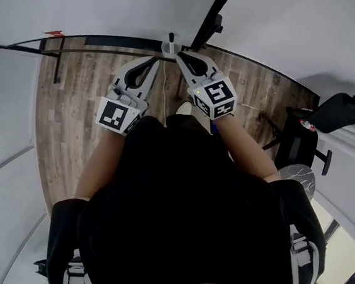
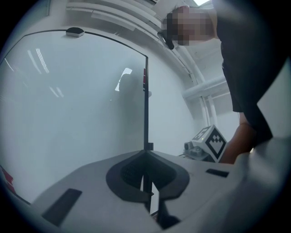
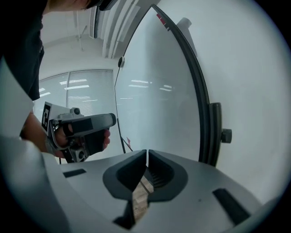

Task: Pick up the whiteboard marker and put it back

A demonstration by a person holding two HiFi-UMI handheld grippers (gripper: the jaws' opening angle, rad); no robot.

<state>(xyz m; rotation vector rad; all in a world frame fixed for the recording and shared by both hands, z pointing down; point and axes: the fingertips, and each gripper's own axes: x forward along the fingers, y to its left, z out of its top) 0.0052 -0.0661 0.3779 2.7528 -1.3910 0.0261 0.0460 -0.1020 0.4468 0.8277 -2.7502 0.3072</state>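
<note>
No whiteboard marker shows in any view. In the head view my left gripper point(image 1: 156, 58) and right gripper point(image 1: 179, 55) point side by side at the end of the whiteboard's black frame point(image 1: 91, 41), where a small grey fitting point(image 1: 171, 46) sits. The left gripper point(image 2: 146, 154) has its tips together and nothing between them, facing the white board point(image 2: 82, 100) and its black edge point(image 2: 146, 109). The right gripper point(image 3: 147, 152) is also shut and empty, close to the frame point(image 3: 200, 100) and a black knob point(image 3: 226, 135).
Wood floor point(image 1: 77, 92) lies below the grippers, a white wall beyond the board. A black pole point(image 1: 214, 11) slants up at the right. A dark office chair point(image 1: 303, 141) stands at the right. The person's dark torso point(image 1: 179, 214) fills the lower head view.
</note>
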